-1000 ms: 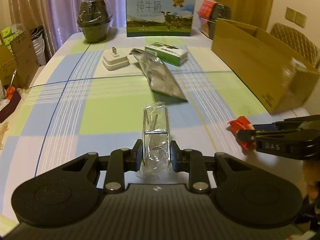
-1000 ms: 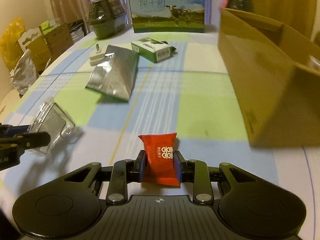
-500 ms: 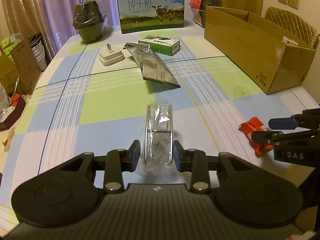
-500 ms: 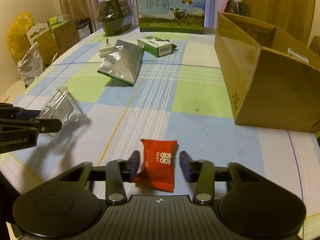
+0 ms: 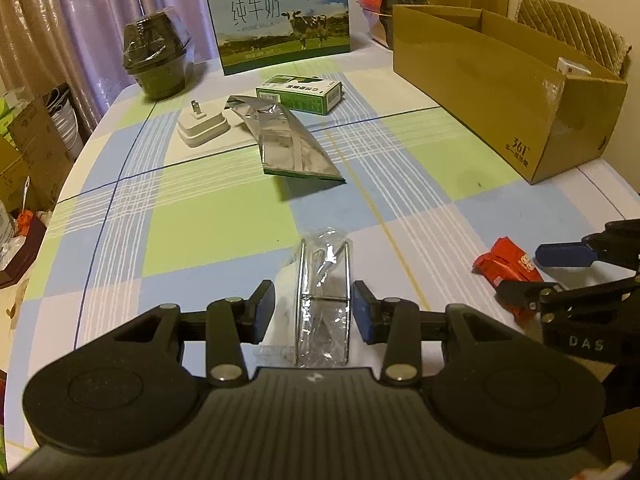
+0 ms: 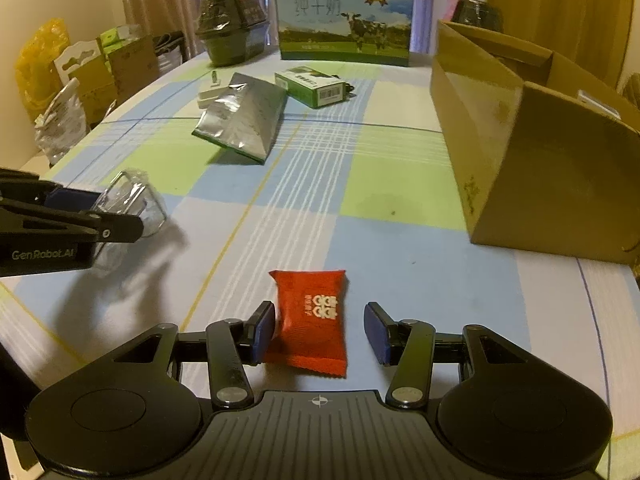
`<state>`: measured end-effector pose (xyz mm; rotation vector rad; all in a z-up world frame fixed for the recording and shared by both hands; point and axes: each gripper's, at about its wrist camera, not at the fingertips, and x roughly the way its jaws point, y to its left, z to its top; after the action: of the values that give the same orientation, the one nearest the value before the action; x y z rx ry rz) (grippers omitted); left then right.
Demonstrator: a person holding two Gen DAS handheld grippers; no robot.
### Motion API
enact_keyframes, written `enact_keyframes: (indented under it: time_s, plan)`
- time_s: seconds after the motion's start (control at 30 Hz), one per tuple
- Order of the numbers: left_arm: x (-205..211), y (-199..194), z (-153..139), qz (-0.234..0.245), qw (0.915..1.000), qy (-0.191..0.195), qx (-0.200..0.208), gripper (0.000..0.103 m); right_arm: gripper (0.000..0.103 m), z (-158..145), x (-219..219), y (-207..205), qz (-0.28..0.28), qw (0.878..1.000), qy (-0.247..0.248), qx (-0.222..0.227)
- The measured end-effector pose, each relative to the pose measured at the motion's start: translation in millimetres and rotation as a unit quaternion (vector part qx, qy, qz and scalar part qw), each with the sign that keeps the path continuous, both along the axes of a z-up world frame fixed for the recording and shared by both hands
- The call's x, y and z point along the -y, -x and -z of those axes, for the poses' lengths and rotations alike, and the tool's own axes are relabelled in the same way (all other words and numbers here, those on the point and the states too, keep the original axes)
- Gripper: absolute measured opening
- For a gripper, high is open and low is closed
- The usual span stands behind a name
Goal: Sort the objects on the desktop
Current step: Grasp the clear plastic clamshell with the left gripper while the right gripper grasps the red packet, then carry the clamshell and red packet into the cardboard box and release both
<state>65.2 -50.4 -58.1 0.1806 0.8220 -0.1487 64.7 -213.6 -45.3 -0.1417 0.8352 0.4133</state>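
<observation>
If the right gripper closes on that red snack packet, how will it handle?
The red snack packet looks like a small, puffy foil pillow, so it is probably light and will squash a little. Its glossy wrapper may slip between the right gripper's open pads. It lies flat on the tablecloth, so it should slide, not roll.

Purple curtains behind table; chair far right

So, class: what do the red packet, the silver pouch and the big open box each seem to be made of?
Red packet: probably plastic film with a soft sheen, crimped at its ends and printed.
Silver pouch: looks like metallised foil, creased and mirror-bright.
Big open box: corrugated cardboard, matte brown, with folded flaps.
</observation>
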Motion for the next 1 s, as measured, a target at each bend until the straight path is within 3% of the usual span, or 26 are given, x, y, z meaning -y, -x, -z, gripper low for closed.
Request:
enact_keyframes:
  time_s: [0.6, 0.73, 0.83, 0.87, 1.0]
  plan:
    - [2.3, -0.2, 4.7, 0.014, 0.9997, -0.021, -0.003, 0.032, 0.047, 8.3, -10.1, -4.9, -0.016, 1.0, 0.008, 0.018]
    - [2.4, 0.4, 2.0, 0.015, 0.9996, -0.024, -0.001, 0.026, 0.046, 8.3, -10.8, -4.9, -0.015, 1.0, 0.008, 0.018]
    - [1.6, 1.4, -1.0, 0.014, 0.9997, -0.021, -0.003, 0.024, 0.039, 8.1, -11.5, -4.8, -0.017, 1.0, 0.008, 0.017]
    - [0.9, 2.1, -2.3, 0.012, 0.9998, -0.017, -0.003, 0.024, 0.032, 7.7, -12.2, -4.7, -0.018, 1.0, 0.008, 0.017]
    - [-0.7, 7.4, -7.8, 0.008, 1.0, -0.003, -0.002, 0.024, 0.026, 6.3, -12.5, -3.6, -0.017, 1.0, 0.008, 0.016]
